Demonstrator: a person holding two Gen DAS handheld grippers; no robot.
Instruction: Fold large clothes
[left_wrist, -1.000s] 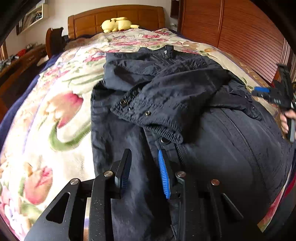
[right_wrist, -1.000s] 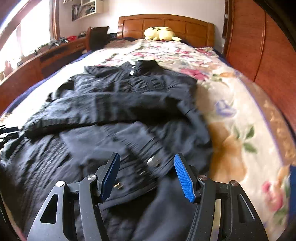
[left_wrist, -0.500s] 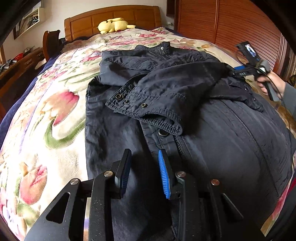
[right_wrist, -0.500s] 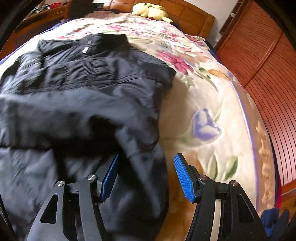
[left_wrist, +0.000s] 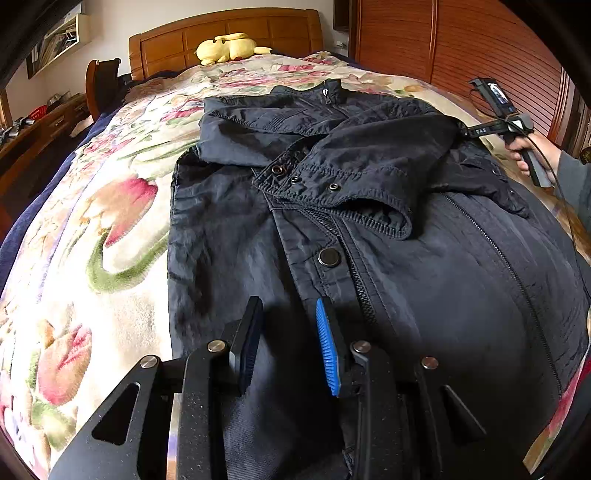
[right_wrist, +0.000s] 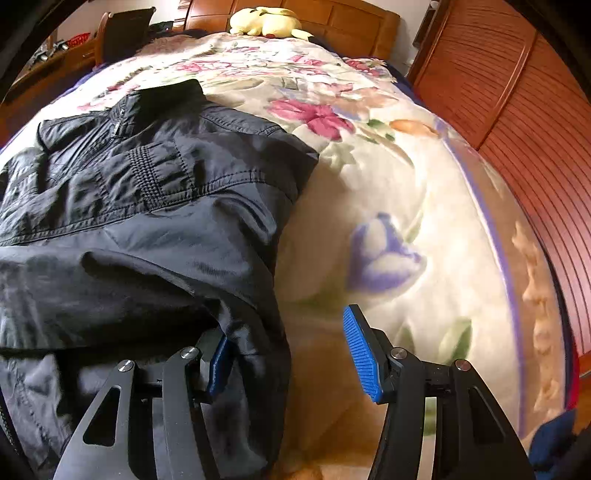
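A large dark navy jacket (left_wrist: 388, 229) lies front-up on a floral bedspread (left_wrist: 110, 206), collar toward the headboard, with one sleeve folded across the chest. My left gripper (left_wrist: 288, 332) is open and empty, low over the jacket's lower front beside the zipper. My right gripper (right_wrist: 291, 354) is open at the jacket's right edge (right_wrist: 207, 229); its left finger (right_wrist: 218, 363) is tucked under a fold of fabric, the right finger over bare blanket. The right gripper also shows in the left wrist view (left_wrist: 469, 131), held by a hand at the jacket's far right shoulder.
A yellow plush toy (left_wrist: 229, 46) lies by the wooden headboard (left_wrist: 221, 37). A slatted wooden wardrobe (right_wrist: 535, 129) runs along the bed's right side. A chair (left_wrist: 103, 85) and a desk (left_wrist: 33, 129) stand on the left.
My right gripper moved from over the jacket's middle to its right edge, where fabric now lies between the open fingers. The left gripper stayed low over the lower front.
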